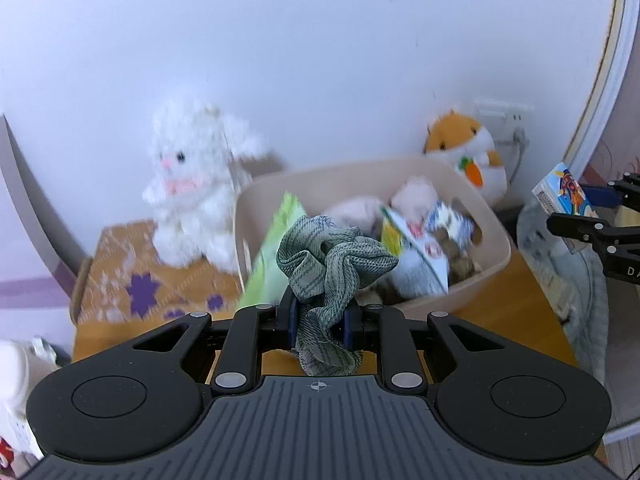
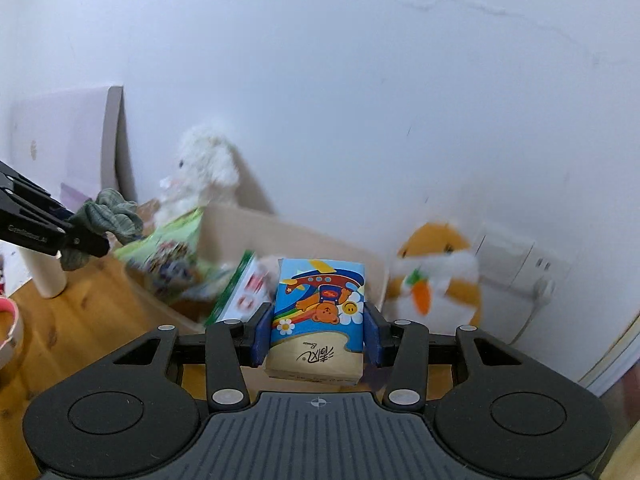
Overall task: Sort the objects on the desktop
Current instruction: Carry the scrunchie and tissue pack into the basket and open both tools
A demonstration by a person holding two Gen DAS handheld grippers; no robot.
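Note:
My left gripper point(image 1: 319, 322) is shut on a green fabric scrunchie point(image 1: 334, 264) and holds it in the air in front of the beige bin point(image 1: 496, 240). It also shows at the left of the right wrist view point(image 2: 108, 216). My right gripper point(image 2: 316, 334) is shut on a small tissue pack with a cartoon bear print point(image 2: 320, 312), held above the near right part of the bin point(image 2: 304, 236). The bin holds snack packets point(image 1: 416, 256) and a pink plush point(image 1: 412, 196).
A white plush rabbit point(image 1: 192, 184) sits on a patterned cardboard box point(image 1: 136, 280) left of the bin. An orange hamster plush point(image 1: 472, 152) stands behind the bin by a wall socket point(image 2: 516, 264). The wooden desk point(image 1: 504, 304) lies below. A white leg point(image 2: 48, 276) stands at left.

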